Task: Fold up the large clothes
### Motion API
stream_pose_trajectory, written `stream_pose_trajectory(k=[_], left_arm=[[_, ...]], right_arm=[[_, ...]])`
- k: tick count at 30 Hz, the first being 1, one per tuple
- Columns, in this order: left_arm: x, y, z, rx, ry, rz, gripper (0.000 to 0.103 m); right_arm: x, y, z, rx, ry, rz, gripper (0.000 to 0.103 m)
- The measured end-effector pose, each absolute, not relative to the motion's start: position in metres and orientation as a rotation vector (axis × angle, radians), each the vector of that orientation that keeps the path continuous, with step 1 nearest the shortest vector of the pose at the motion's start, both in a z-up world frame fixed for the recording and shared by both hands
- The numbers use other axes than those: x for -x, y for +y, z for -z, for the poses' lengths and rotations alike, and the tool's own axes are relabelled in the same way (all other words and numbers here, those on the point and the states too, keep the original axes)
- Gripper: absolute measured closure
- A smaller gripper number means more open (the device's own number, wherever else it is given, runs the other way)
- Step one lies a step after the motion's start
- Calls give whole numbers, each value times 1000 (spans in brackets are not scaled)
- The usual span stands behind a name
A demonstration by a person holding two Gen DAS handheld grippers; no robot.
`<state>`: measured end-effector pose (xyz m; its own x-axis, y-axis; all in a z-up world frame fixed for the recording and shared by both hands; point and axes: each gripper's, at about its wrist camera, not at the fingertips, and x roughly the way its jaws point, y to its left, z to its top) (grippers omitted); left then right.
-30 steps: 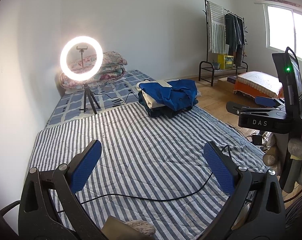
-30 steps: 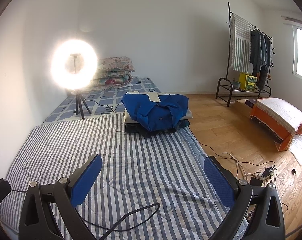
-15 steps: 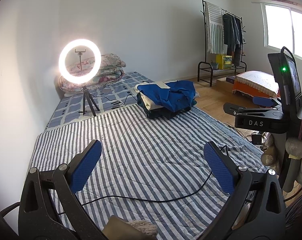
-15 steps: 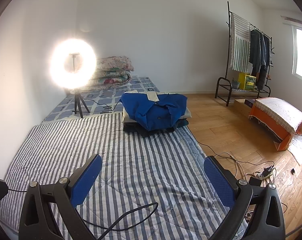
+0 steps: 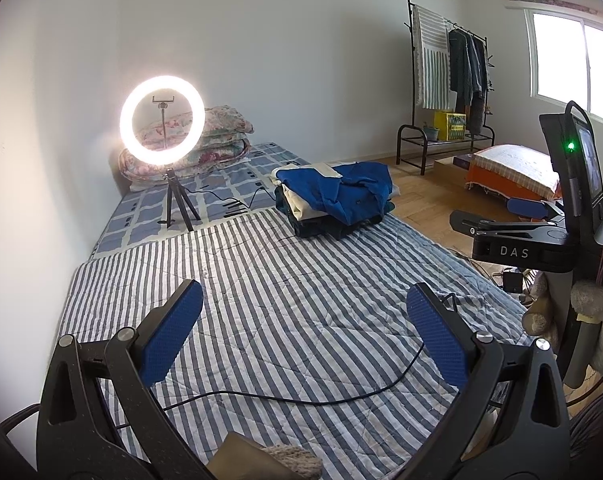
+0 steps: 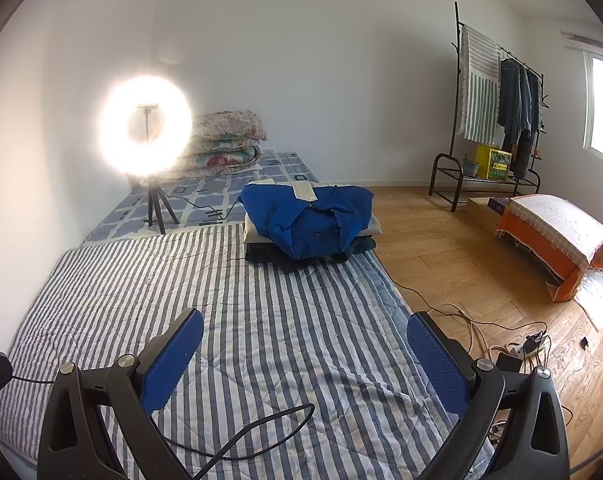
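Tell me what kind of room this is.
Most likely a bedroom, set up for filming. A striped quilt covers a low mattress holding a stack of folded clothes, a clothes rack stands by the far wall, and a lit ring light sits on a tripod.

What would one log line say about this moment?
left claw: open, empty | right claw: open, empty | clothes pile: far end of striped quilt, untouched | black cable: across quilt
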<state>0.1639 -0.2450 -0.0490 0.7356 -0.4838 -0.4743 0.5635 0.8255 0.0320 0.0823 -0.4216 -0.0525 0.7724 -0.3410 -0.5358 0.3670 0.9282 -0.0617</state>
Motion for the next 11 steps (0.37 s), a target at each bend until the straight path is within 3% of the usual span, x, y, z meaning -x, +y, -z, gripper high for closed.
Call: stream_pose_trajectory(k=[11], left_arm=[[-167, -238, 48, -152, 440, 540, 0]], right_arm=[[-81, -424, 55, -56, 581, 380, 0]])
